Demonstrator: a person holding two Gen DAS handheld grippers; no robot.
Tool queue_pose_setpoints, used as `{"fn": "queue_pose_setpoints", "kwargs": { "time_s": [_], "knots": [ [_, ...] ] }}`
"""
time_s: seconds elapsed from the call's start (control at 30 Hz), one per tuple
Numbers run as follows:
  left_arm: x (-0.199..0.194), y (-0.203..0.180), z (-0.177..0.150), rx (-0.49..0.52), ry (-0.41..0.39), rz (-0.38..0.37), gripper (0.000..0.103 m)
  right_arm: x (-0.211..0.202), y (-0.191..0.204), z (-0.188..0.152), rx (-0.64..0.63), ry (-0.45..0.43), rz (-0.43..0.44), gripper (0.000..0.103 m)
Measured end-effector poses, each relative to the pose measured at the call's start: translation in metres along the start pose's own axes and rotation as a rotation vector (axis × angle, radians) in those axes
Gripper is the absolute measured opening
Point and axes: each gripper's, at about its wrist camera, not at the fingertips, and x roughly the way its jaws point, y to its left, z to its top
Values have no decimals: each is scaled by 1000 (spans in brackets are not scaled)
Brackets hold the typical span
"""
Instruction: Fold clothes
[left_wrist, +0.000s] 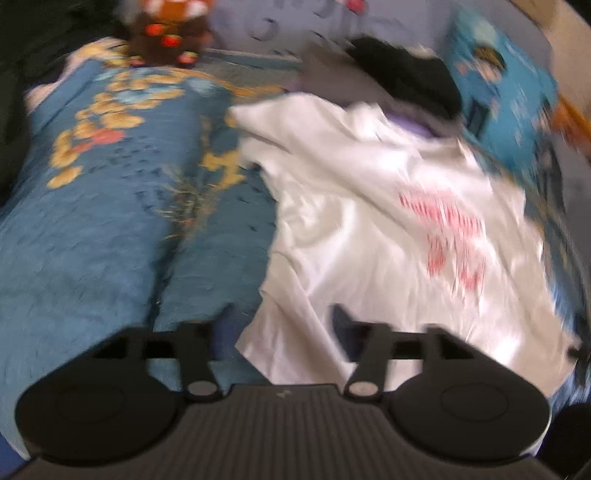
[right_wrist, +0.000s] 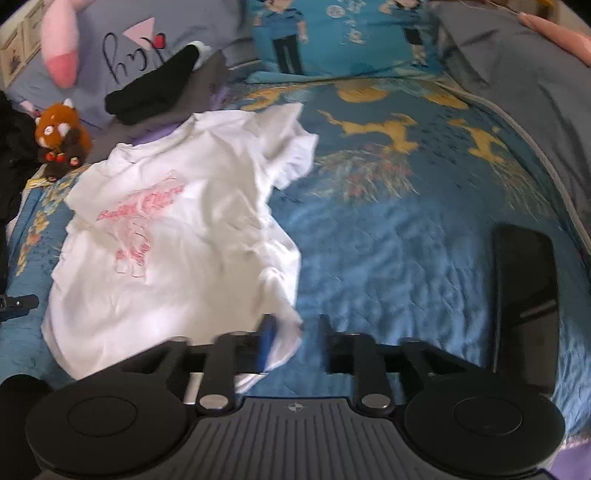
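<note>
The right wrist view shows the right gripper (right_wrist: 293, 341) with fingers narrowly apart around the hem corner of the white T-shirt (right_wrist: 177, 236), which lies on the bed (right_wrist: 388, 240) left of them. Only there a black phone (right_wrist: 524, 295) shows, far right. In the blurred left view, the left gripper (left_wrist: 280, 332) stands wide, the shirt's edge between its fingers.

Wide open stretch of blue bedspread (right_wrist: 388, 240) right of the white T-shirt (right_wrist: 177, 229), free for passing. Blocked at that stretch's near right edge by a black phone-like slab (right_wrist: 524, 295) lying flat. Crowded beyond the shirt's collar: black garment (right_wrist: 155, 88) heaped on a grey and purple pile, touching the shirt. Hemmed at the far side by a grey pillow (right_wrist: 122, 44) and a cartoon-print pillow (right_wrist: 332, 40). Small red-panda plush (right_wrist: 61, 136) just beside the shirt's far left corner. Bare bedspread (left_wrist: 110, 221) left of the shirt in the left wrist view, rumpled but passable.
</note>
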Motion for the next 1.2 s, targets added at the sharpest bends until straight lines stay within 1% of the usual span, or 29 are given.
{"fn": "queue_pose_setpoints", "kwargs": {
  "time_s": [0.07, 0.1, 0.17, 0.23, 0.33, 0.4, 0.43, 0.5, 0.53, 0.6, 0.63, 0.67, 0.73, 0.77, 0.8, 0.87, 0.97, 1.1, 1.2],
  "knots": [
    [6, -5, 0, 90, -11, 7, 85, -5, -2, -3, -6, -32, 9, 47],
    [9, -6, 0, 127, -11, 17, 85, -7, -3, -3, -12, -49, 13, 50],
    [15, -4, 2, 154, -14, 12, 85, -10, -6, -3, -16, -86, 25, 67],
    [22, -1, 4, 172, -16, 2, 85, -11, -10, -1, -7, -125, 48, 69],
    [34, 0, 5, 161, 13, -27, 85, -4, -14, 3, 25, -144, 83, 69],
    [42, 1, 6, 151, 36, -47, 81, 5, -16, 5, 42, -144, 98, 69],
    [46, 1, 6, 146, 47, -58, 76, 10, -17, 5, 50, -138, 104, 69],
    [54, 1, 6, 136, 70, -78, 70, 22, -17, 4, 64, -120, 110, 69],
    [58, 2, 7, 130, 81, -89, 63, 28, -16, 3, 70, -106, 108, 69],
    [58, -1, 4, 130, 83, -92, 60, 39, -15, 0, 78, -91, 119, 69],
    [57, -2, 3, 127, 83, -96, 55, 44, -14, -3, 88, -80, 133, 68],
    [55, -2, 2, 123, 84, -101, 46, 49, -13, -6, 100, -69, 147, 63],
    [52, -5, 1, 117, 85, -108, 38, 49, -8, -14, 96, -95, 148, 51],
    [51, -7, 0, 119, 86, -106, 32, 49, -7, -15, 94, -90, 151, 27],
    [50, -8, -1, 117, 87, -105, 30, 48, -7, -16, 93, -81, 157, 6],
    [47, -11, -3, 110, 88, -105, 18, 47, -9, -17, 110, -74, 171, 6],
    [41, -11, -7, 83, 87, -111, 9, 38, -10, -19, 118, -87, 191, 5],
    [23, -3, -17, 22, 74, -118, 8, 22, -6, -19, 103, -105, 203, 5],
    [2, 8, -23, -18, 58, -110, 8, 7, -1, -17, 89, -113, 208, 5]
  ]
}}
